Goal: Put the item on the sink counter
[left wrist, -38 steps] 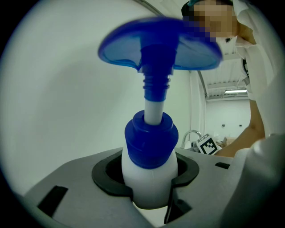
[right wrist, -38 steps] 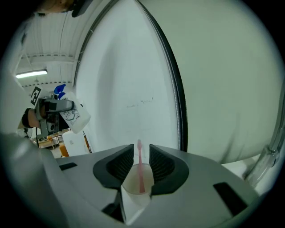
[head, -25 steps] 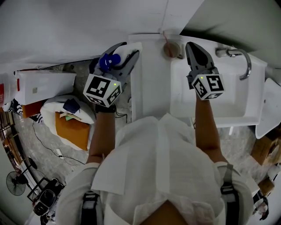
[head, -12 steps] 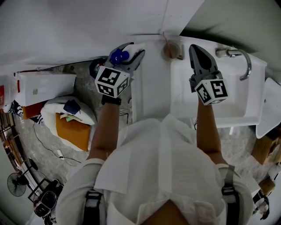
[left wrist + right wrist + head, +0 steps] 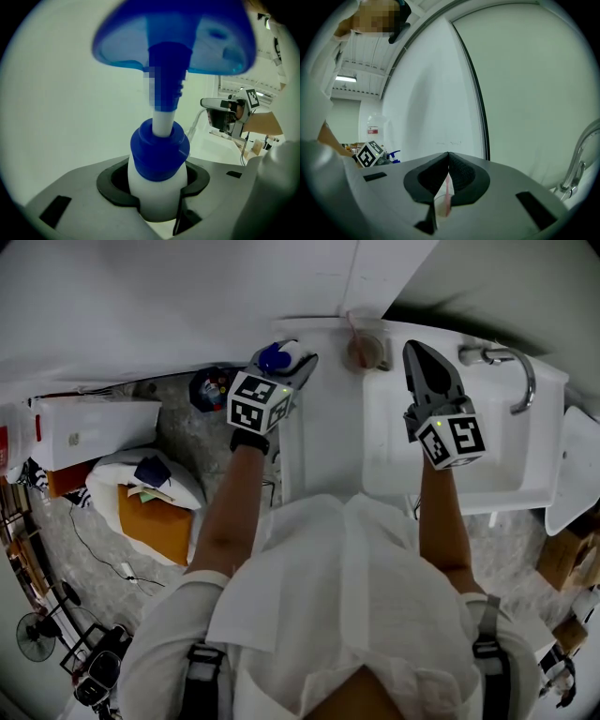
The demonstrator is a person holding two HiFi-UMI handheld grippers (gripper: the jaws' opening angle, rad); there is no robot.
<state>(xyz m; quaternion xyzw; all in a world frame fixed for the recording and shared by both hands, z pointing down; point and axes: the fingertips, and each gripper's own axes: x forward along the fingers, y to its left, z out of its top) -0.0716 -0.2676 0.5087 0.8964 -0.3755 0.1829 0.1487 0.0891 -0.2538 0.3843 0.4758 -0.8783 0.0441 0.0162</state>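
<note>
The left gripper's fingers (image 5: 79,206) are clenched round the white body of a pump bottle (image 5: 157,185), just under its blue collar. The blue pump head stands upright close to that camera. The right gripper's fingers (image 5: 511,187) are pressed together and hold nothing. Beyond their tips, a clear cup (image 5: 440,206) with a pink stick in it stands on the sink counter, apart from them.

From the head view, the left gripper (image 5: 292,352) holds the pump bottle at the back left corner of the sink counter (image 5: 328,427), near the wall. The cup (image 5: 366,345) is a little to its right. The right gripper (image 5: 419,352) hangs over the back of the basin (image 5: 450,456), left of the faucet (image 5: 511,357).

The task looks to be in its closing part: the bottle is above the counter but not let go. Whether its base touches the surface cannot be told, since the gripper hides it. What is probably left is to settle the bottle down, release it and draw the left gripper clear without tipping it.
</note>
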